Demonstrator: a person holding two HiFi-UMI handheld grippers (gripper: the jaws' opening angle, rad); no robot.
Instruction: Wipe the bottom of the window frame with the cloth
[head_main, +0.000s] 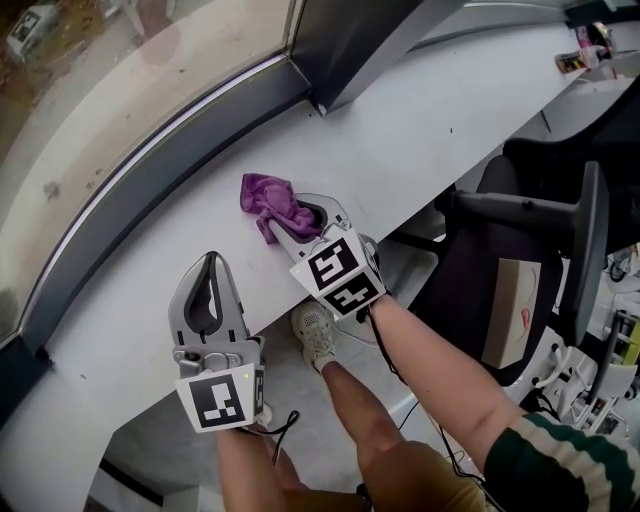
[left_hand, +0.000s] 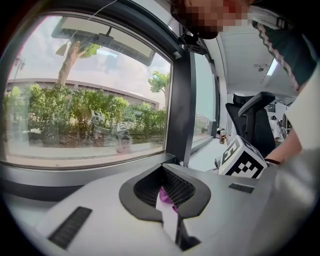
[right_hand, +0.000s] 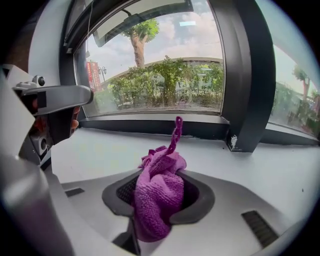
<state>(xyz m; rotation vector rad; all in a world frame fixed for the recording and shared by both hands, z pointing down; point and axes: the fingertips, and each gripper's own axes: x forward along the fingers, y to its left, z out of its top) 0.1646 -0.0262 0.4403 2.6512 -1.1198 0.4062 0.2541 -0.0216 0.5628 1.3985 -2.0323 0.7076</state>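
A crumpled purple cloth (head_main: 266, 196) lies on the white sill, a little short of the dark bottom strip of the window frame (head_main: 150, 170). My right gripper (head_main: 292, 220) is shut on the cloth's near end. In the right gripper view the cloth (right_hand: 157, 192) bulges up out of the closed jaws, with one strand sticking up towards the frame (right_hand: 150, 125). My left gripper (head_main: 211, 262) rests on the sill to the left, nearer to me, shut and empty. A speck of purple shows through the gap behind its tips (left_hand: 164, 195).
A dark upright post (head_main: 350, 50) meets the sill at the back. A black office chair (head_main: 545, 250) with a cardboard box (head_main: 515, 310) on its seat stands right of the sill's edge. The person's legs and a shoe (head_main: 315, 335) are below. Small items (head_main: 590, 50) sit far right.
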